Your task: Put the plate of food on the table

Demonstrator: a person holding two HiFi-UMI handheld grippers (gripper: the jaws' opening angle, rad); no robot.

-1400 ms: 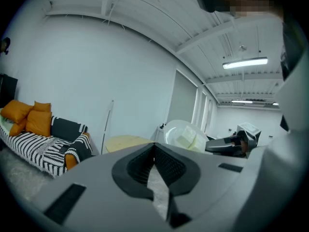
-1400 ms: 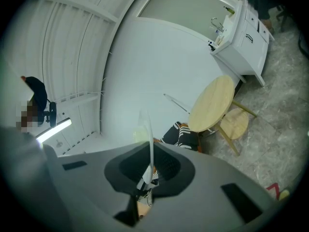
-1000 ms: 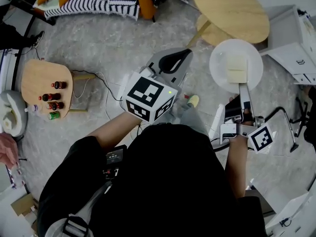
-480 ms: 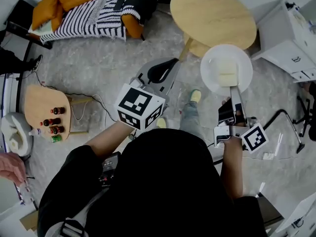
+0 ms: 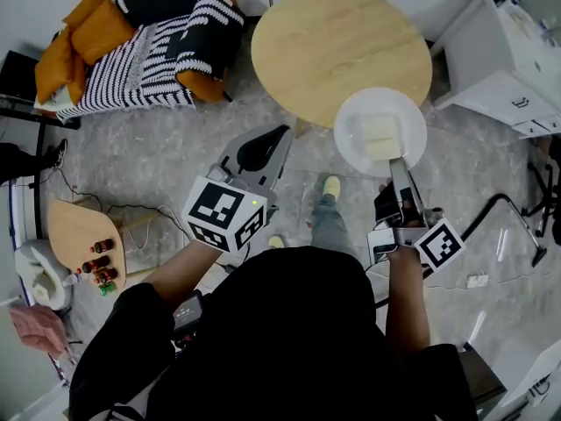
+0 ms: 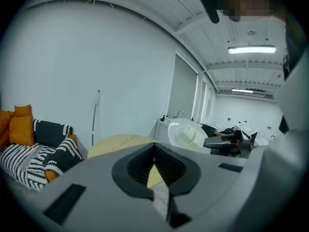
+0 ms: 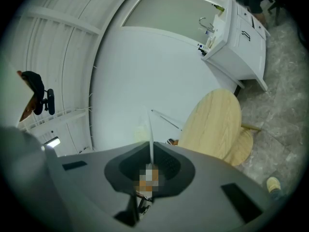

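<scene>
fingers [image 5: 401, 182] of your right gripper [image 5: 399, 162] are pinched shut on the near rim of the plate [image 5: 355, 121]. the right gripper view shows that rim edge-on between them. left gripper [image 5: 279, 136] fingers are closed on nothing, idle in front of you. the plate is in the air with the pale block of food [image 5: 379, 137] in its middle, at the near edge of the round wooden counter [image 5: 324, 46], not resting on it as far as i can tell. a rim-only hold is likely weak against tilt, so keep your wrist level. carry it well in over the wood, lower slowly until the base sits flat, then release. don't set it down at the edge.
</scene>
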